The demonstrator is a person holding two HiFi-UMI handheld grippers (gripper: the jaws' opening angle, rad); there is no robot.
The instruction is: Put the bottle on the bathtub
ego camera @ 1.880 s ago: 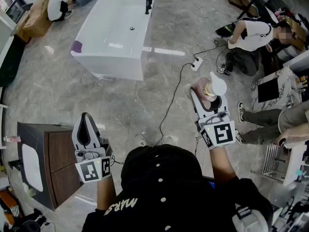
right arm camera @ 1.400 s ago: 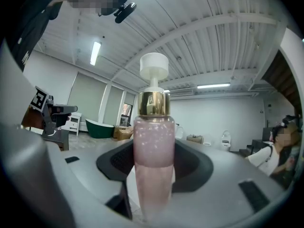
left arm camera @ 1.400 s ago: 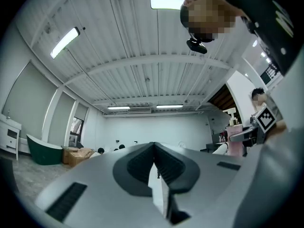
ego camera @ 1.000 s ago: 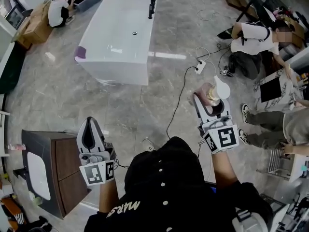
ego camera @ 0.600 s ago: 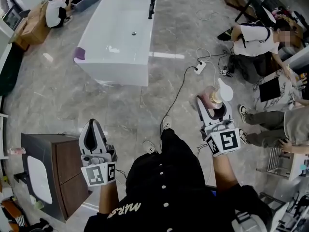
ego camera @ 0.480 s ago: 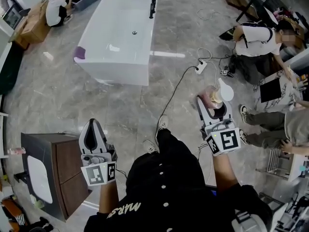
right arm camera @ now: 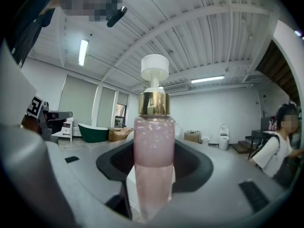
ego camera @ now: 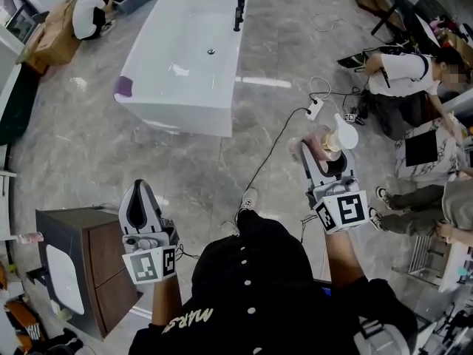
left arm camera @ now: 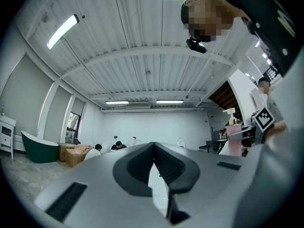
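- The bathtub (ego camera: 181,113) now looms nearer, still well apart.
- Right tool (ego camera: 322,148) clasps the bottle (right arm camera: 154,141) upright; left tool (ego camera: 137,191) is clenched, empty.
- Keep it upright; aim for the flat rim.

My R gripper (ego camera: 320,145) holds the pink bottle (ego camera: 323,142), white pump on top, above the marble floor (ego camera: 89,154) and well apart from the white bathtub (ego camera: 171,113) ahead-left. My L gripper (ego camera: 138,186) hangs near a dark cabinet (ego camera: 89,250). Its fingers (ego camera: 127,202) look closed, tho hard to tell from above. A purple item (ego camera: 123,87) sits on the tub's near corner.
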